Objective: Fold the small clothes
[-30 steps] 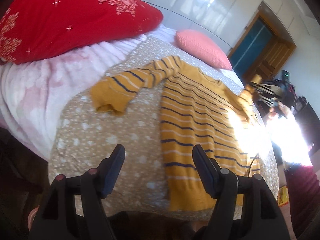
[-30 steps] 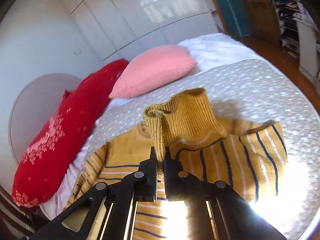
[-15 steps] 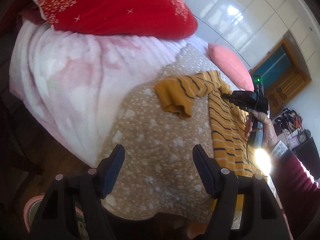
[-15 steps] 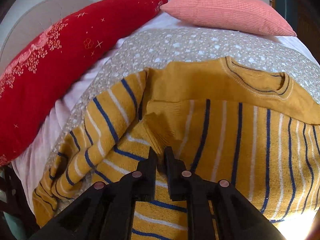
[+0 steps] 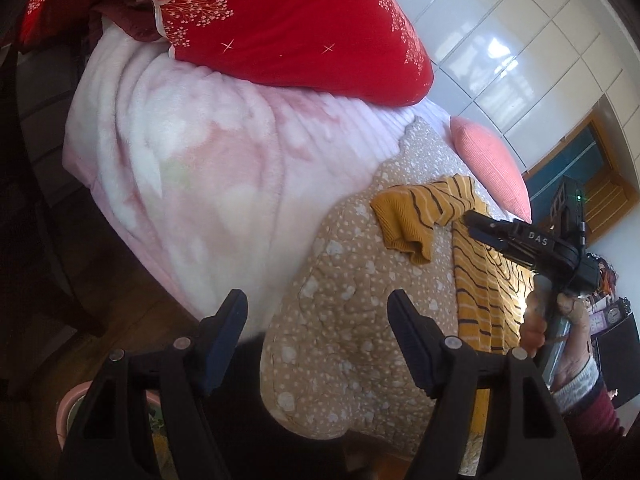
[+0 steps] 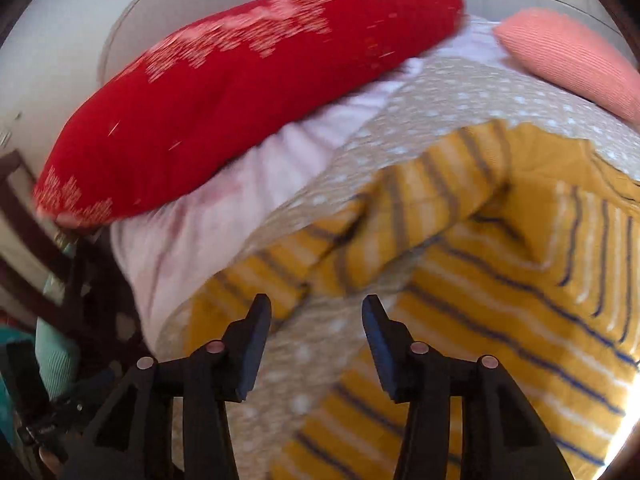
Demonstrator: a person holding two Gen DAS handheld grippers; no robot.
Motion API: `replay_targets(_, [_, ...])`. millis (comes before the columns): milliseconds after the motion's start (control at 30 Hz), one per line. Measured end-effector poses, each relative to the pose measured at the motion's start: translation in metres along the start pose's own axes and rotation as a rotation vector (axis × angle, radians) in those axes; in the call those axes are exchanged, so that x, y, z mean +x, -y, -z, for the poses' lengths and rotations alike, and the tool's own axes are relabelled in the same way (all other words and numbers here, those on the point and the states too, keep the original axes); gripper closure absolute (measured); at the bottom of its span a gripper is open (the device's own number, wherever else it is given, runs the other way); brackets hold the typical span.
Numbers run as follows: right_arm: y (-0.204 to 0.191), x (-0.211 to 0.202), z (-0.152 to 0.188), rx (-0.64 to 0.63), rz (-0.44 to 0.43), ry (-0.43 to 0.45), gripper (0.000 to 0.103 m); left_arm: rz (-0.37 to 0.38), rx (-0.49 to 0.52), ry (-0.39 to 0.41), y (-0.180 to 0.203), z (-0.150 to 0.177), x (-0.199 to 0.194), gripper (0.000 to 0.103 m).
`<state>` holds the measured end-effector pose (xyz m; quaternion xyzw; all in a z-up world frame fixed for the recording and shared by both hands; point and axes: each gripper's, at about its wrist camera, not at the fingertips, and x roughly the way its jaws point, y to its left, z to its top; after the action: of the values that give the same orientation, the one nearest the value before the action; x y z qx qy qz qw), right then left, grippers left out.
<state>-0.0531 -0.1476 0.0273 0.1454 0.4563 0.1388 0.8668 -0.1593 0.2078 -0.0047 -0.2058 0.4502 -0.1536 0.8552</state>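
Observation:
A mustard-yellow sweater with navy and white stripes (image 6: pixel 500 264) lies flat on the dotted tan bedspread (image 5: pixel 344 308). One sleeve is folded across its chest; the other sleeve (image 5: pixel 416 212) lies out to the side. My right gripper (image 6: pixel 316 320) is open and empty, hovering over the gap between that sleeve and the body. It also shows in the left wrist view (image 5: pixel 480 228), above the sweater. My left gripper (image 5: pixel 316 316) is open and empty, back at the bed's edge, apart from the sweater.
A big red pillow (image 5: pixel 288 24) and a pink fleece blanket (image 5: pixel 192 168) lie beside the bedspread. A small salmon pillow (image 5: pixel 492 164) sits at the bed's far end. A pink basin (image 5: pixel 68 412) stands on the wood floor below the left gripper.
My right gripper has let go of the sleeve it carried across the sweater and has opened, swinging toward the other sleeve. My left gripper has pulled back and turned toward the red pillow.

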Motion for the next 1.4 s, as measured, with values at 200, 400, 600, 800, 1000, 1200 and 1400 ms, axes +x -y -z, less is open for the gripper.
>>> replay_targets(200, [-0.033,0.05,0.019,0.045,0.017,-0.093,0.048,0.016,0.017,-0.009,0.01,0.004,-0.005,0.031])
replay_targets(400, [-0.041,0.048,0.009,0.068,0.004,-0.097,0.099,0.026,0.043,-0.004,0.024,0.003,-0.014,0.031])
replay_targets(600, [-0.032,-0.071,-0.055,-0.066,0.115,0.122,0.099,0.037,0.092,0.013,0.045,0.002,-0.02,0.031])
replay_targets(800, [0.035,-0.185,-0.068,-0.044,0.335,0.228,0.099,0.056,0.139,-0.024,0.071,0.003,-0.003,0.031])
replay_targets(1000, [0.174,-0.197,-0.033,0.169,0.553,0.118,0.098,0.056,0.217,-0.051,0.105,0.013,0.006,0.031])
replay_targets(1200, [0.267,-0.21,0.029,0.415,0.663,0.162,0.081,0.025,0.29,-0.074,0.134,0.02,0.017,0.028])
replay_targets(1400, [0.273,-0.215,0.068,0.454,0.495,0.251,0.046,0.059,0.315,-0.129,0.16,0.029,0.039,0.028])
